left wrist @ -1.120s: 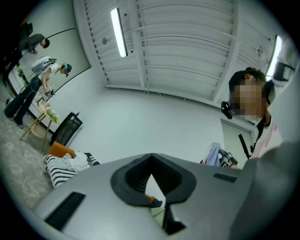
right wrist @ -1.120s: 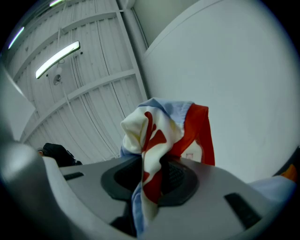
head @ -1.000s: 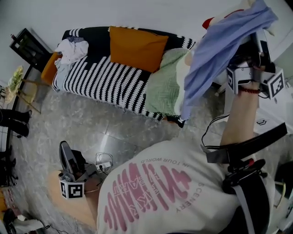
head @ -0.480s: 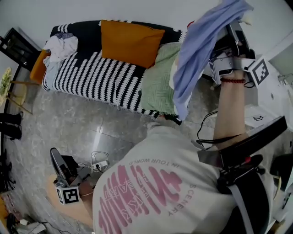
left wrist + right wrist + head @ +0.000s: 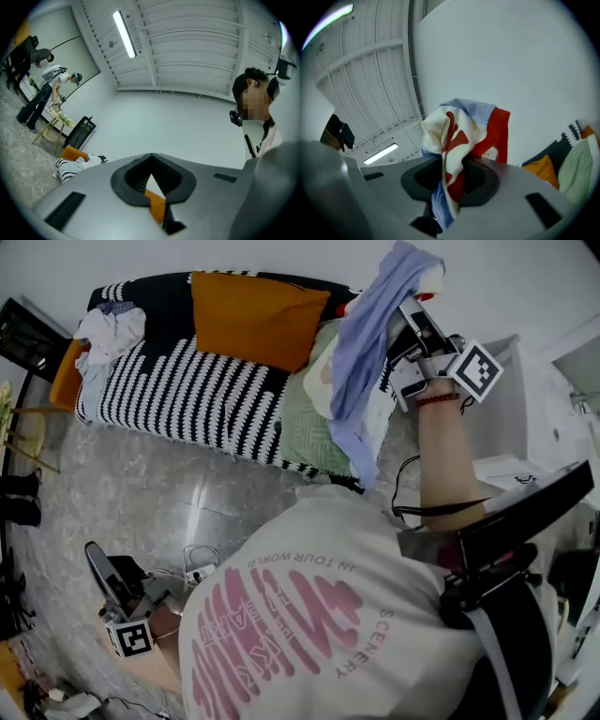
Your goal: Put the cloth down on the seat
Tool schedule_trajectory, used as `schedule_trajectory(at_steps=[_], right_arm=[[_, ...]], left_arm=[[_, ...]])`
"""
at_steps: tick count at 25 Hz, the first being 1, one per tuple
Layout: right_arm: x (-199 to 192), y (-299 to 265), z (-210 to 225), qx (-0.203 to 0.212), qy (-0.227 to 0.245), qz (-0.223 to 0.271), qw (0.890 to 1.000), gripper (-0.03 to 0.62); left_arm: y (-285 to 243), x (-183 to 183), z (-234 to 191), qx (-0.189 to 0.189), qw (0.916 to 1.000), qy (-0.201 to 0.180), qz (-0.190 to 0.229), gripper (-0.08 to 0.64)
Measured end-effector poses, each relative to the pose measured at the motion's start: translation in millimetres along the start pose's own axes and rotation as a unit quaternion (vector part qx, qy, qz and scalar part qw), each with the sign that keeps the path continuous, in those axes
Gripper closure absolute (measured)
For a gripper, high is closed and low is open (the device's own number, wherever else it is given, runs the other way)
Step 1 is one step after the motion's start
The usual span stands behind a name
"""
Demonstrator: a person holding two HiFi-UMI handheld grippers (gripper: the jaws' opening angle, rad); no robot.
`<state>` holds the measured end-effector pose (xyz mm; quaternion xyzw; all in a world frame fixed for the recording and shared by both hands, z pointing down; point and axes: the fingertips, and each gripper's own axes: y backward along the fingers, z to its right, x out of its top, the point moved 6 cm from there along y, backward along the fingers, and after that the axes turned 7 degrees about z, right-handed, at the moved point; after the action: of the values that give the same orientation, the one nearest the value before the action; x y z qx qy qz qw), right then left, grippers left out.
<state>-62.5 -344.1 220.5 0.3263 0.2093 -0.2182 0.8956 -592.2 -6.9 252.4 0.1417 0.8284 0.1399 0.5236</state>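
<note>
My right gripper [image 5: 412,320] is raised over the right end of the black-and-white striped sofa seat [image 5: 187,395] and is shut on the cloth. The light-blue cloth [image 5: 356,352] hangs from it in a long fold, its lower end dangling in front of the sofa's front edge. In the right gripper view the cloth [image 5: 459,136] shows blue, cream and red, bunched between the jaws of my right gripper [image 5: 452,180]. My left gripper [image 5: 98,568] hangs low at my left side over the floor, with nothing in it. In the left gripper view, that left gripper [image 5: 151,180] points up at the wall.
An orange cushion [image 5: 253,320], a green blanket [image 5: 309,423] and a pile of white clothes [image 5: 108,334] lie on the sofa. A white cabinet [image 5: 534,418] stands to the right, a black rack [image 5: 23,334] to the left. Cables [image 5: 202,568] lie on the floor. A person [image 5: 51,82] stands far off.
My right gripper has carried the cloth left and further over the sofa's right end. The left gripper has sunk a little toward the lower left.
</note>
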Motion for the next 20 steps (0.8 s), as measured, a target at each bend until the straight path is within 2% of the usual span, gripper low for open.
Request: schedule_trajectory(at_steps=[5, 7, 10, 13, 15, 17, 20], right_arm=[[-27, 30, 57, -0.067, 0.030, -0.080, 0.994, 0.506], [-33, 37, 81, -0.099, 0.089, -0.120, 0.984, 0.505], [-43, 47, 103, -0.121, 0.214, -0.199, 0.949, 0.505], [-63, 59, 124, -0.126, 0.272, -0.274, 0.914, 0.505], [-77, 69, 139, -0.124, 0.292, -0.321, 0.892, 0.505], [-93, 79, 152, -0.124, 0.294, -0.360, 0.877, 0.505], [-124, 92, 165, -0.126, 0.262, -0.397, 0.871, 0.505]], left_arm=[[-19, -14, 11, -0.003, 0.9999, -0.003, -0.014, 0.551], [-33, -17, 12, -0.005, 0.9999, -0.004, -0.015, 0.551], [-43, -18, 18, -0.005, 0.9997, -0.010, -0.022, 0.551], [-46, -22, 25, 0.001, 0.9994, -0.021, -0.029, 0.551], [-46, -26, 29, 0.008, 0.9992, -0.023, -0.031, 0.551], [-47, -29, 34, 0.012, 0.9990, -0.025, -0.035, 0.551], [-50, -30, 37, 0.019, 0.9986, -0.029, -0.041, 0.551]])
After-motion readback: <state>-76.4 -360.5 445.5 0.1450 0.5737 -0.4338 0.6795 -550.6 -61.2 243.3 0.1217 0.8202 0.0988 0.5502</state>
